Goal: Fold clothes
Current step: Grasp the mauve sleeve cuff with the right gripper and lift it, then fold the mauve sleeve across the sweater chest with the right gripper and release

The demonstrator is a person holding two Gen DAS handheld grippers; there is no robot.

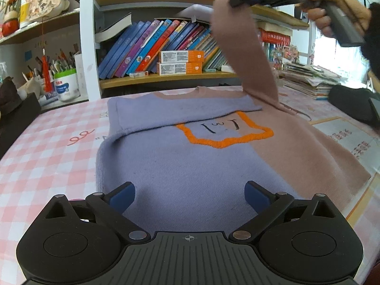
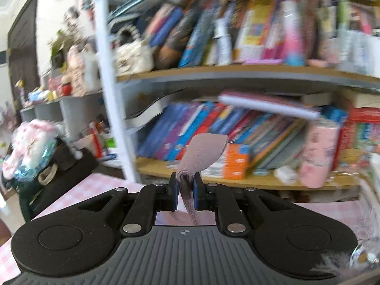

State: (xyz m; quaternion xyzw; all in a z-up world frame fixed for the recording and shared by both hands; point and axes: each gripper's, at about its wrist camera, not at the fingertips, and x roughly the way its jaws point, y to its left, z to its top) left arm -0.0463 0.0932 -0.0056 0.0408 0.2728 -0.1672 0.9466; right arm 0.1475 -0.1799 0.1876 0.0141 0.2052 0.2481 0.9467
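A sweater (image 1: 180, 156), lavender on one side and dusty pink on the other with an orange outlined patch (image 1: 225, 133) on the chest, lies flat on a table covered by a pink-and-white checked cloth (image 1: 47, 147). Its lavender sleeve (image 1: 180, 111) is folded across the chest, just under the collar and partly over the top of the orange patch. The pink sleeve (image 1: 242, 47) is lifted off the table and hangs in a long strip from the right gripper (image 2: 185, 191), which is raised high above the far right corner of the sweater; the jaws are clenched on the sleeve's ribbed cuff (image 2: 201, 152), which sticks out past the blue pads (image 2: 196, 194). In the left wrist view a hand (image 1: 337, 11) grips that tool by its handle. The left gripper (image 1: 190, 196) hovers low over the near hem of the sweater, its jaws spread wide with nothing between them, only lavender knit showing beneath. Behind the table stands a bookshelf (image 1: 166, 77) packed with leaning books, with two orange-and-white boxes (image 1: 181, 63) stacked on its lower shelf. To the left is a white jar (image 1: 66, 85) among pens and brushes; to the right, a pile of papers (image 1: 311, 78) sits on the table.
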